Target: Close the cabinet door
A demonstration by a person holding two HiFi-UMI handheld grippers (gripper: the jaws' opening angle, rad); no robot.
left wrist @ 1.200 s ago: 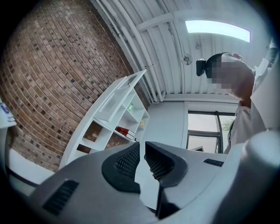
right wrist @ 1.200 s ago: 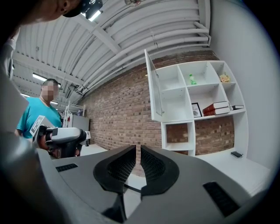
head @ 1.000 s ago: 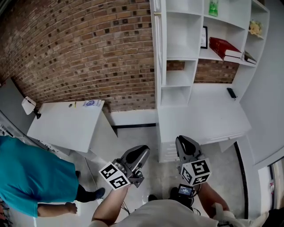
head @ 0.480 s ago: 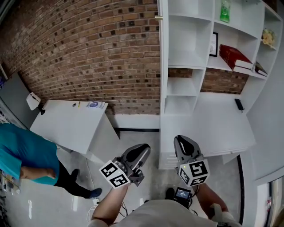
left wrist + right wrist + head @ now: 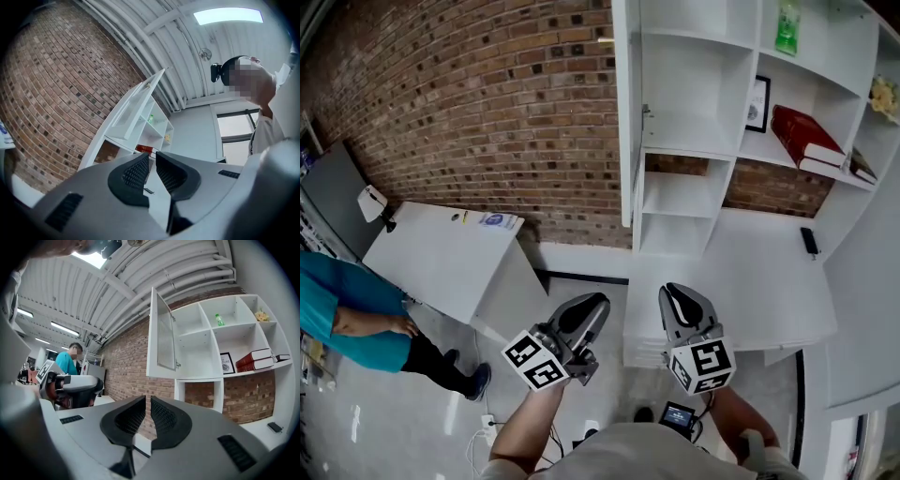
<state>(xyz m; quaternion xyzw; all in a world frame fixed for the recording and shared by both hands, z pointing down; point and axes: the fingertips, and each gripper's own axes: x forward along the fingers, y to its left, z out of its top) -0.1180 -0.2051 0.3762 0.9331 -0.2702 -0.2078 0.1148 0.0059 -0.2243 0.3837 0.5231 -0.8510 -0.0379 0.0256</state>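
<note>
The left gripper (image 5: 586, 312) has its two black ribbed jaws drawn together to a thin slit with nothing between them, and the right gripper (image 5: 678, 302) beside it is closed the same way, also empty. Both are held low over the pale grey floor (image 5: 581, 286), just in front of the edge of the white desk surface (image 5: 750, 281). There is open air between them and the tall white shelving unit (image 5: 684, 131) ahead. The white cabinet door with a ribbed panel (image 5: 161, 338) stands swung out from the unit's upper left compartment, well above and apart from both grippers. From the head view it shows only as a narrow strip, edge-on. To its left runs the red brick wall (image 5: 487, 103), with free room between wall and door. A white slanted tabletop (image 5: 441, 262) stands against that wall at the left, and a person in a teal top (image 5: 337, 314) is beside it, cut off by the frame edge. The open shelves hold a green bottle (image 5: 787, 26), a small framed picture (image 5: 757, 103) and red books lying flat (image 5: 806, 141). A small dark object (image 5: 810, 241) lies on the desk. A yellowish thing (image 5: 886, 94) on the far right shelf is too small to identify.
</note>
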